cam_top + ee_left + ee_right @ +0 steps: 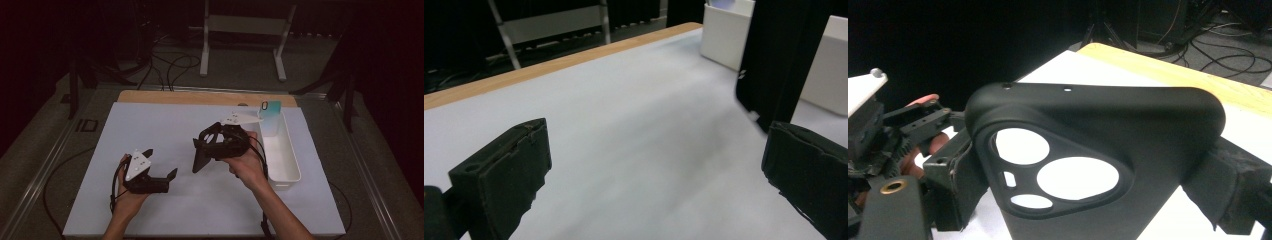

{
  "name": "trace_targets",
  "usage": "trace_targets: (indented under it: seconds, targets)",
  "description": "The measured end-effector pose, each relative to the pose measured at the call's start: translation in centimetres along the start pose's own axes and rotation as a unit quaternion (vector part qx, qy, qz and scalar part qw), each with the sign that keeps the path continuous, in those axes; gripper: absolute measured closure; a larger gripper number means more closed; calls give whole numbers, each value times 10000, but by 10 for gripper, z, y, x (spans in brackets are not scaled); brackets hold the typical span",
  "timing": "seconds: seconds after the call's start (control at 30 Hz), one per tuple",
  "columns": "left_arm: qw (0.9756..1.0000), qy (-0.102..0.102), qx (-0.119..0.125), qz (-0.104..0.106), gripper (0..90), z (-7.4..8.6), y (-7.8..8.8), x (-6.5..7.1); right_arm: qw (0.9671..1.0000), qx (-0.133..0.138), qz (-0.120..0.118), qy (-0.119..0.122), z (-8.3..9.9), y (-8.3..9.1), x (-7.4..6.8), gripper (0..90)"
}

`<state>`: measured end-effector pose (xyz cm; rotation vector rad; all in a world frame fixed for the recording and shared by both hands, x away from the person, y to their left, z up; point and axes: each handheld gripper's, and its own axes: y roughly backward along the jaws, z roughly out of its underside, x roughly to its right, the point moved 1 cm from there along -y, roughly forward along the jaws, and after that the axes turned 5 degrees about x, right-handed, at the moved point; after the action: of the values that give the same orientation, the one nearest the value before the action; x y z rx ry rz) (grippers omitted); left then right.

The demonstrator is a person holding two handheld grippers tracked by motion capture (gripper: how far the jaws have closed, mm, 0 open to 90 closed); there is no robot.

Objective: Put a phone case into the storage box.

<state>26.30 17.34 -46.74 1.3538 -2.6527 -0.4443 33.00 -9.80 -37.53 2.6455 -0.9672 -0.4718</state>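
My right gripper [216, 150] is clamped on the black phone case [1098, 165], held upright over the white mat [165, 125] just left of the white bin [285, 165]. My left gripper [159, 176] has jaws spread wide, nothing between them, near the case. A teal case [270, 120] probably already sits in the bin, though it's dim. Left: drop the black one in.

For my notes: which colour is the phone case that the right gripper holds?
The phone case is matte black; the right gripper view shows it best.
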Motion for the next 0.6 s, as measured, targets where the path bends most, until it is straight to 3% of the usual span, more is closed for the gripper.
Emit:
trace_targets:
  seconds: [0.17,0.33,0.6]
  targets:
    - [9997,103,85,-224,0,16,13,-10,10000,21,36,-17,0,1,2,136]
    - [9994,197,67,-291,0,29,17,-14,9999,35,110,-19,-1,1,3,136]
    - [9989,92,-32,-450,0,35,15,-16,9994,96,333,40,-9,3,8,136]
